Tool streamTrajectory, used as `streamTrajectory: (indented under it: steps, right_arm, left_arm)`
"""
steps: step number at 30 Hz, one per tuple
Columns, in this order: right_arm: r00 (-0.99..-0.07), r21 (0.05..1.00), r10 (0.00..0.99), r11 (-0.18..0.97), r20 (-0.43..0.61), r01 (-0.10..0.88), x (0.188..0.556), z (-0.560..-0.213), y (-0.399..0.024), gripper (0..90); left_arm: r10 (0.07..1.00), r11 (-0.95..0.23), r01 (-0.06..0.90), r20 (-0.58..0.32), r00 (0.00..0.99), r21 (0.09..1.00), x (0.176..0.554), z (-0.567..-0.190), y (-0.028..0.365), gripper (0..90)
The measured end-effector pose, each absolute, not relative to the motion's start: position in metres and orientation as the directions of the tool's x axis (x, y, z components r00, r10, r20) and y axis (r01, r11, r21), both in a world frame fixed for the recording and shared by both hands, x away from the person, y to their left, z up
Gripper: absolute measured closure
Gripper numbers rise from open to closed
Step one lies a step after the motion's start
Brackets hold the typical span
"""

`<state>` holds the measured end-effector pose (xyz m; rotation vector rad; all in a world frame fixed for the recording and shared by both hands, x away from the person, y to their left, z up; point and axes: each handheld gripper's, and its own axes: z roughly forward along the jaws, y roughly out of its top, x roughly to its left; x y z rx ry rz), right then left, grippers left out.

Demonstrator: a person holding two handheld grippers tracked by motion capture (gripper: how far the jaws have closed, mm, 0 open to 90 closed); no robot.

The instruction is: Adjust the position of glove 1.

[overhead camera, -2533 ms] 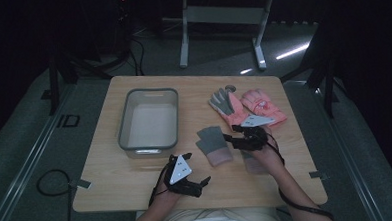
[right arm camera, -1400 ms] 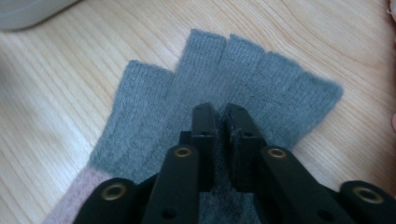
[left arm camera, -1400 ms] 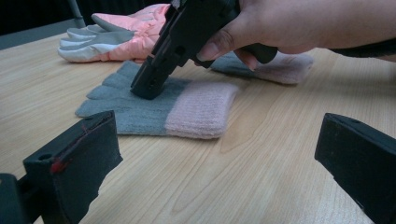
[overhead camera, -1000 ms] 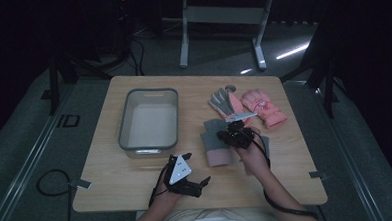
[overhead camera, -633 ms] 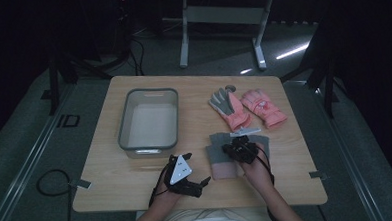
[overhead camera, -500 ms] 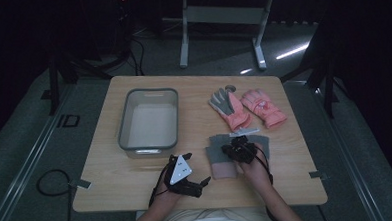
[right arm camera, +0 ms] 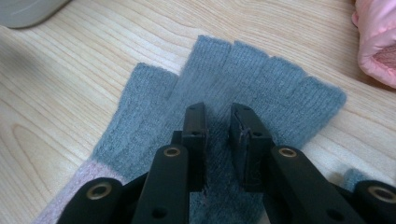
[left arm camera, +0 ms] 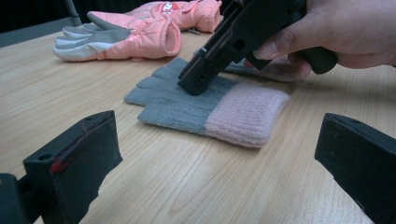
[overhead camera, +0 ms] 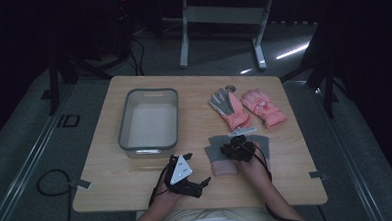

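Note:
A grey knit glove with a pink cuff point(overhead camera: 220, 160) point(left arm camera: 210, 109) point(right arm camera: 280, 88) lies flat on the wooden table point(overhead camera: 194, 120). My right gripper point(overhead camera: 232, 150) point(right arm camera: 218, 116) point(left arm camera: 196, 84) points down onto its palm. Its jaws have just been opening and stand slightly apart, with the fabric lying loose below the gap. A second knit glove point(overhead camera: 261, 143) lies partly under the right hand. My left gripper point(overhead camera: 199, 184) point(left arm camera: 215, 135) rests near the front edge, wide open with nothing held, facing the glove's cuff.
Two padded pink gloves point(overhead camera: 229, 109) point(overhead camera: 263, 106) point(left arm camera: 135, 37) lie at the back right of the table. A grey plastic bin point(overhead camera: 122, 121) stands at the left centre. A desk frame stands on the floor beyond the far edge.
My right gripper has come down and nearer to the person with the grey knit glove, which now lies flat. Its jaws have parted a little. The left gripper has stayed put.

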<state>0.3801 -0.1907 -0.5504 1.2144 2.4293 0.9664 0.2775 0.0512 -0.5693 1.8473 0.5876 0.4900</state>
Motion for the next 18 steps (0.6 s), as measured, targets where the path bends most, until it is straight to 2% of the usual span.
streamTrajectory:
  steps: [2, 3, 4, 8, 13, 18]
  right_arm:
    - [-0.617, 0.665, 0.784, 0.427, 0.065, 0.613, 0.380, -0.550, -0.191, 75.1]
    - [-0.610, 0.663, 0.789, 0.421, 0.068, 0.619, 0.380, -0.549, -0.191, 70.8]
    - [-0.612, 0.669, 0.789, 0.426, 0.056, 0.609, 0.379, -0.547, -0.192, 70.2]
    - [-0.617, 0.697, 0.787, 0.431, 0.021, 0.573, 0.376, -0.533, -0.198, 70.3]
    - [-0.612, 0.733, 0.791, 0.412, 0.007, 0.541, 0.375, -0.502, -0.231, 69.2]
    - [-0.588, 0.723, 0.809, 0.401, 0.009, 0.563, 0.373, -0.499, -0.267, 68.4]
  left_arm:
    - [0.607, -0.293, 0.161, 0.053, 0.793, 0.942, 0.278, -0.569, 0.051, 0.0]
    - [0.608, -0.293, 0.163, 0.052, 0.792, 0.942, 0.277, -0.569, 0.051, 0.0]
    - [0.608, -0.294, 0.161, 0.055, 0.792, 0.942, 0.277, -0.569, 0.051, 0.0]
    - [0.609, -0.292, 0.162, 0.053, 0.791, 0.943, 0.278, -0.569, 0.051, 0.0]
    - [0.611, -0.292, 0.163, 0.053, 0.790, 0.942, 0.278, -0.569, 0.051, 0.0]
    - [0.614, -0.294, 0.161, 0.057, 0.788, 0.942, 0.277, -0.569, 0.050, 0.0]
